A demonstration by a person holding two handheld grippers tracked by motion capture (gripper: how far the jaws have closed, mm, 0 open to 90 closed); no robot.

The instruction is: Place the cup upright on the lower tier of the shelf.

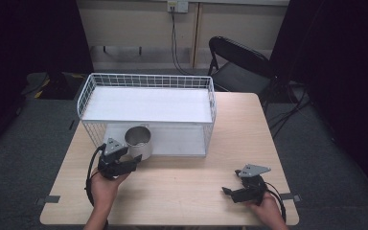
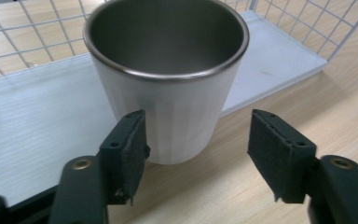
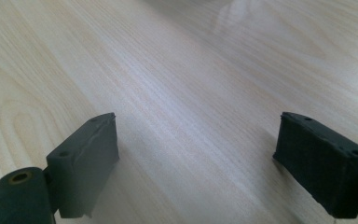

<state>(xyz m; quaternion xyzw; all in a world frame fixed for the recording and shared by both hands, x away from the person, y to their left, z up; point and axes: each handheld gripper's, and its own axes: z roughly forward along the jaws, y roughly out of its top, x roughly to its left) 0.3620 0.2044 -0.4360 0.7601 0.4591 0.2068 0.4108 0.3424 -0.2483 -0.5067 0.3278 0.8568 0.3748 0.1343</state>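
In the high view, a white wire basket (image 1: 146, 103) stands on the wooden table (image 1: 191, 182), with a white shelf on top and a white floor plate below. The cup (image 1: 139, 142), white outside and metal inside, stands upright at the front left edge of this lower plate. The left gripper (image 1: 133, 164) is just in front of the cup, held by the person's left hand (image 1: 106, 188). The right gripper (image 1: 227, 190) rests well apart, near the right front corner of the table. A black folding chair (image 1: 237, 64) stands behind the table.

In the left gripper view, the cup (image 2: 168, 79) stands partly on the white plate (image 2: 37, 126) and partly over the wood. The left gripper (image 2: 198, 140) is open; the cup's base lies between its pads, one pad (image 2: 128, 149) very close to the wall, the other clearly apart. The wire wall (image 2: 32, 32) rises behind the cup.

In the right gripper view, the right gripper (image 3: 196, 154) is wide open over bare table (image 3: 177, 70), with nothing between the pads.
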